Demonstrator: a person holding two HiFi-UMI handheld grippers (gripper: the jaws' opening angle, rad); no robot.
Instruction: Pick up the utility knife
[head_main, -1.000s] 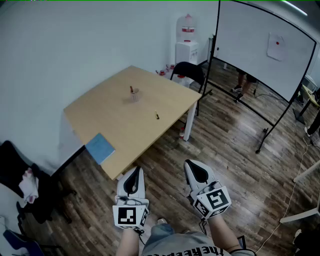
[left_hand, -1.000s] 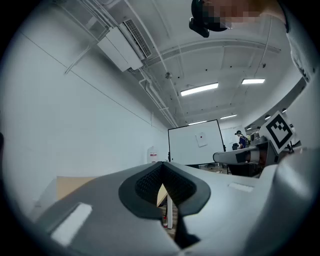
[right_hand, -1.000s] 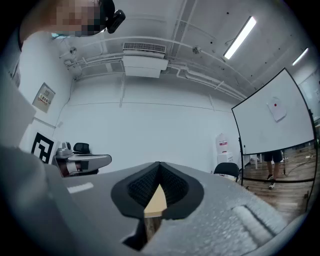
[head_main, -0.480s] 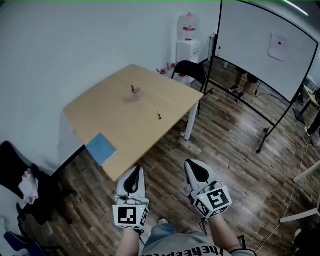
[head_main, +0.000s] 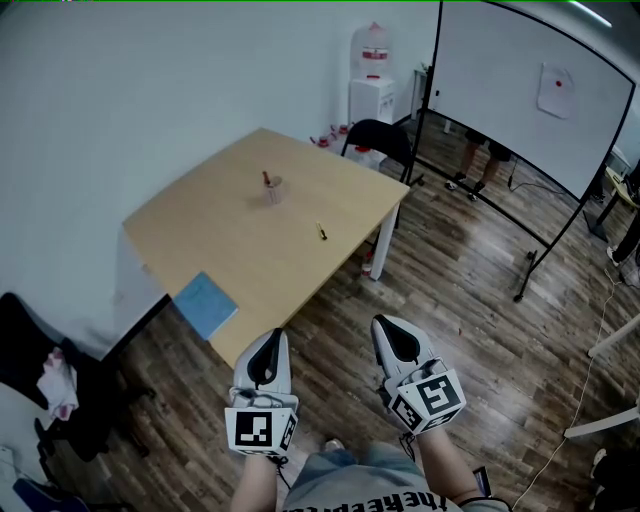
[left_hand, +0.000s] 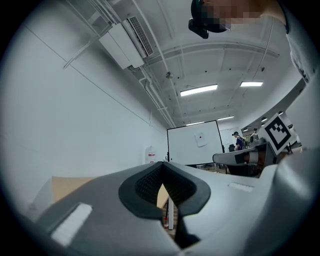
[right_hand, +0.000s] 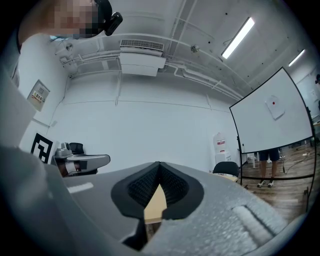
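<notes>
Bright even light from ceiling strip lights (left_hand: 199, 90), soft shadows, sharp focus, fisheye bending, dark vignette at edges

On the desk (head_main: 250, 255), a cup (head_main: 271, 189) stands toward the far side. The utility knife (head_main: 321, 231) lies nearer and to its right, well apart from it, and a notebook (head_main: 205, 304) lies at the near left edge. Behind the desk's far right corner stands a chair (head_main: 378, 143), with a water dispenser (head_main: 372, 85) beyond it and a whiteboard (head_main: 520, 90) to the right.
</notes>
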